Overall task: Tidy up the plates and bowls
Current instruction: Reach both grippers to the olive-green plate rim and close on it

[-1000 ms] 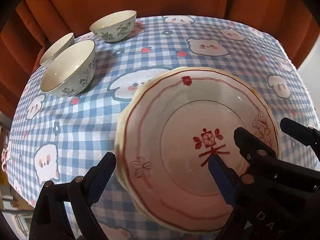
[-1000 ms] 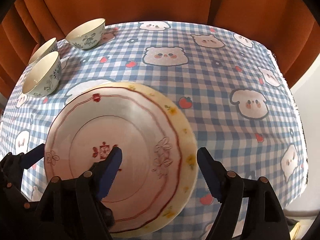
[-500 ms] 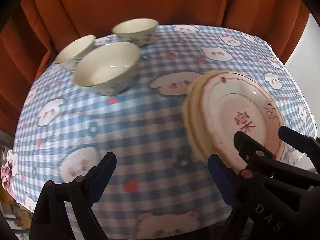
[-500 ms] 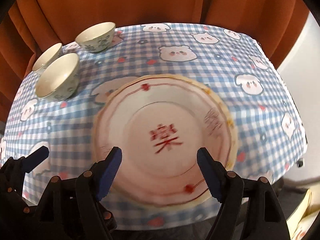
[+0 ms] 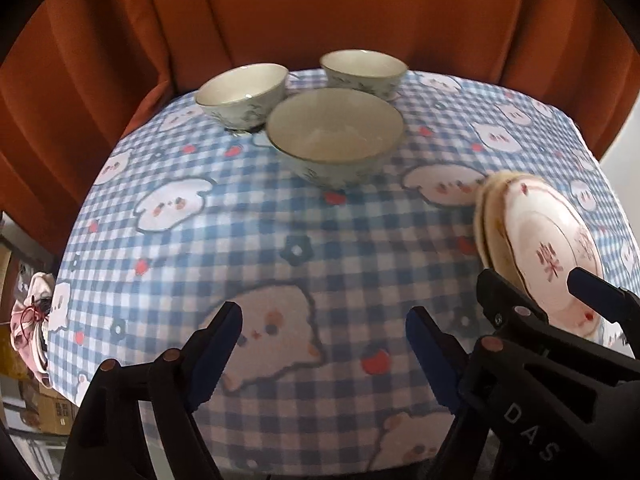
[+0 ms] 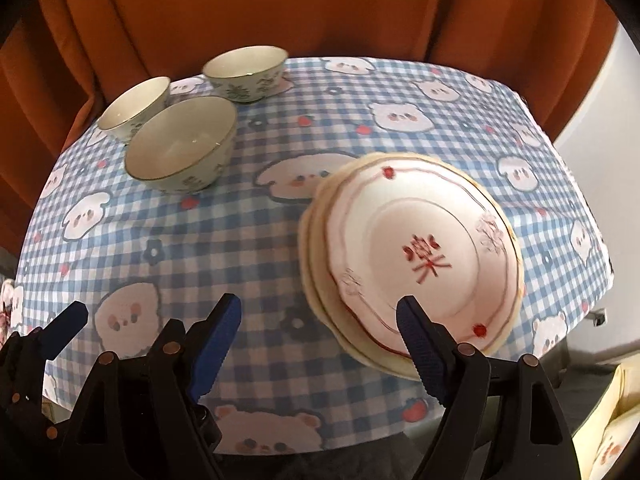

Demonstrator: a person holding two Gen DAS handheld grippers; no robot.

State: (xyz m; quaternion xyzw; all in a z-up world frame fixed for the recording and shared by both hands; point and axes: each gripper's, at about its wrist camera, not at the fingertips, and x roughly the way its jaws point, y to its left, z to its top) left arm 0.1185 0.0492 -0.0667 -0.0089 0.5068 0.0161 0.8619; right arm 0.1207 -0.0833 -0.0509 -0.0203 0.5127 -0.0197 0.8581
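A stack of plates, the top one white with red markings, lies on the right of the table; in the left wrist view the stack sits at the right edge. Three pale floral bowls stand at the back left: a large one in front, and two smaller ones behind. My left gripper hovers over bare cloth in front of the large bowl, jaws closing on nothing. My right gripper hangs by the stack's near-left rim, jaws opening, nothing between them.
A blue checked tablecloth with bear prints covers the table. An orange curtain hangs close behind it. The table's right edge drops off beside a pale wall. A pink bundle lies beyond the left edge.
Both grippers have drawn back and leftward off the plate stack, which now lies to their right. The left jaws have narrowed a little. The bowls and plates have stayed put.
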